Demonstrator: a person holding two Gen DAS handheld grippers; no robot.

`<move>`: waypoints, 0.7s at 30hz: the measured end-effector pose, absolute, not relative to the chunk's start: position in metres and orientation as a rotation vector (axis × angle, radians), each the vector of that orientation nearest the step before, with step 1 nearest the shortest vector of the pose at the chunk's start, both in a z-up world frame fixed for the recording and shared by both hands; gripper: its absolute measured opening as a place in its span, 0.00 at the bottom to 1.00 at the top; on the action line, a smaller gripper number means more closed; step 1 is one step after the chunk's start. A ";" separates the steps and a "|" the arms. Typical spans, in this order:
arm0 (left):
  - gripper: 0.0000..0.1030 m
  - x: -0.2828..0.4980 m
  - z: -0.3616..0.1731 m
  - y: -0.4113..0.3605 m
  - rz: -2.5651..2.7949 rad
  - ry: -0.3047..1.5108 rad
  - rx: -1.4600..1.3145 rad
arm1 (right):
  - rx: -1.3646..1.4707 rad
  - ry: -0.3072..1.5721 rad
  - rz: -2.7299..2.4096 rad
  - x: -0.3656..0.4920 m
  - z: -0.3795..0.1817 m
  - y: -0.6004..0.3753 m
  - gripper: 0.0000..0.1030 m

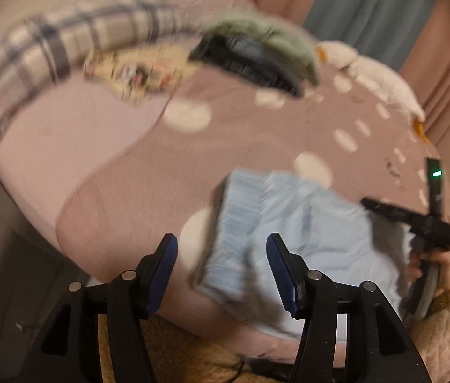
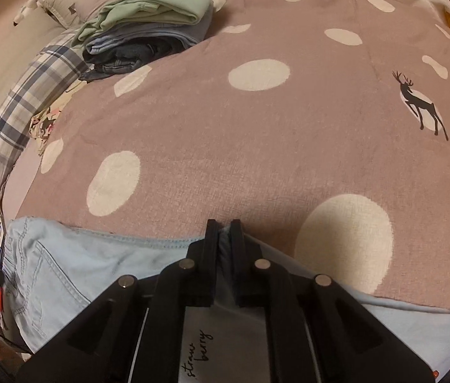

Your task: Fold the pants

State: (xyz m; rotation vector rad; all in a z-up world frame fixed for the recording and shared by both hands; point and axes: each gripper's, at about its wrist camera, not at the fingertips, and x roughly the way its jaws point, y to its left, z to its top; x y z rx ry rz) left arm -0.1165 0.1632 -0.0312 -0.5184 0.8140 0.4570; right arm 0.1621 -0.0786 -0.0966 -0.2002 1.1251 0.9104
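Right claw point(image 2: 224, 228) clamped on pants point(image 2: 75, 265) fold — left claw point(image 1: 221, 249) wide, empty, above pants' waistband on bed point(image 2: 256, 134).

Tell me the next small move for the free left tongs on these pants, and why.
Probably lower the left tongs onto the pants' near edge and close. They hang open above the waistband end, holding nothing, while the right tongs are shut on the pants' far edge on the bed. A fold likely needs both ends held.
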 end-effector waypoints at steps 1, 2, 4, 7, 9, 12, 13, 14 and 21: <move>0.56 -0.117 -0.019 0.155 0.428 0.774 -0.507 | -0.194 1.113 0.909 0.162 -0.091 -0.083 0.19; 0.56 -0.115 -0.010 0.148 0.396 0.752 -0.503 | -0.187 1.095 0.895 0.162 -0.086 -0.089 0.25; 0.56 -0.109 -0.001 0.135 0.318 0.730 -0.503 | -0.177 1.050 0.848 0.162 -0.072 -0.104 0.53; 0.56 -0.084 -0.007 0.109 0.159 0.767 -0.516 | -0.140 1.020 0.802 0.161 -0.058 -0.126 0.49; 0.50 -0.064 -0.025 0.091 0.084 0.821 -0.523 | -0.110 1.017 0.831 0.156 -0.055 -0.141 0.29; 0.34 -0.046 -0.055 0.074 0.016 0.914 -0.546 | -0.105 1.072 0.891 0.148 -0.066 -0.146 0.07; 0.34 -0.040 -0.071 0.069 -0.003 0.963 -0.560 | -0.095 1.090 0.916 0.145 -0.073 -0.145 0.07; 0.34 -0.037 -0.083 0.069 0.007 0.996 -0.554 | -0.100 1.107 0.923 0.142 -0.079 -0.144 0.06; 0.13 -0.049 -0.105 0.077 0.096 1.002 -0.578 | -0.076 1.098 0.806 0.158 -0.104 -0.164 0.00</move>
